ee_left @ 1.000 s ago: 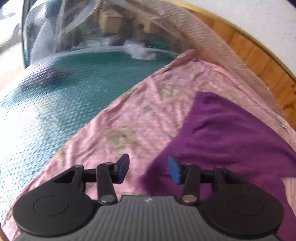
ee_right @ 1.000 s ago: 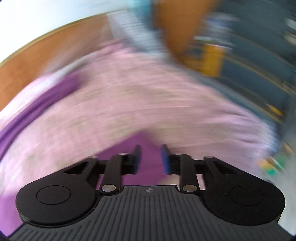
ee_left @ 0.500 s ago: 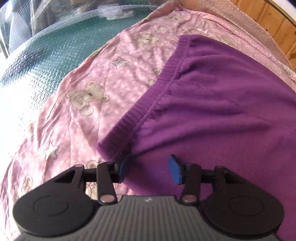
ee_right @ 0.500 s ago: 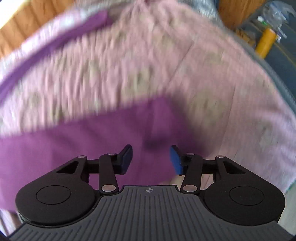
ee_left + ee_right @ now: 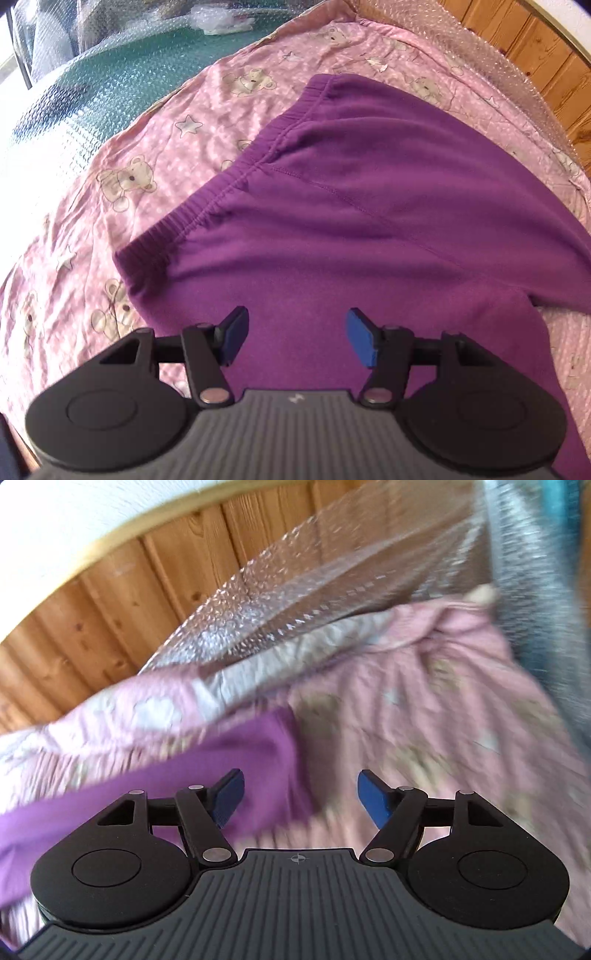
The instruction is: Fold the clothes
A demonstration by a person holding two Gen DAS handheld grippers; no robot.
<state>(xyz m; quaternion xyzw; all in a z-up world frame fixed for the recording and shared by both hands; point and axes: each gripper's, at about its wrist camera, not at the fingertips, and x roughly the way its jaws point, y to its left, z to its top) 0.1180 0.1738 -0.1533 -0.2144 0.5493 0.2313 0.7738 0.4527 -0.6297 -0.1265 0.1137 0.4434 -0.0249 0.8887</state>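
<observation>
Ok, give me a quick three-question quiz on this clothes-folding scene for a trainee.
1. True or false: the left gripper is clamped on the purple garment.
2. What is printed on the pink sheet: A) stripes, B) teddy bears and stars, C) flowers?
3. Fill in: the right gripper has its jaws ____.

Key: 1 false, its jaws stand apart above the fabric; 2 B; 3 open.
</observation>
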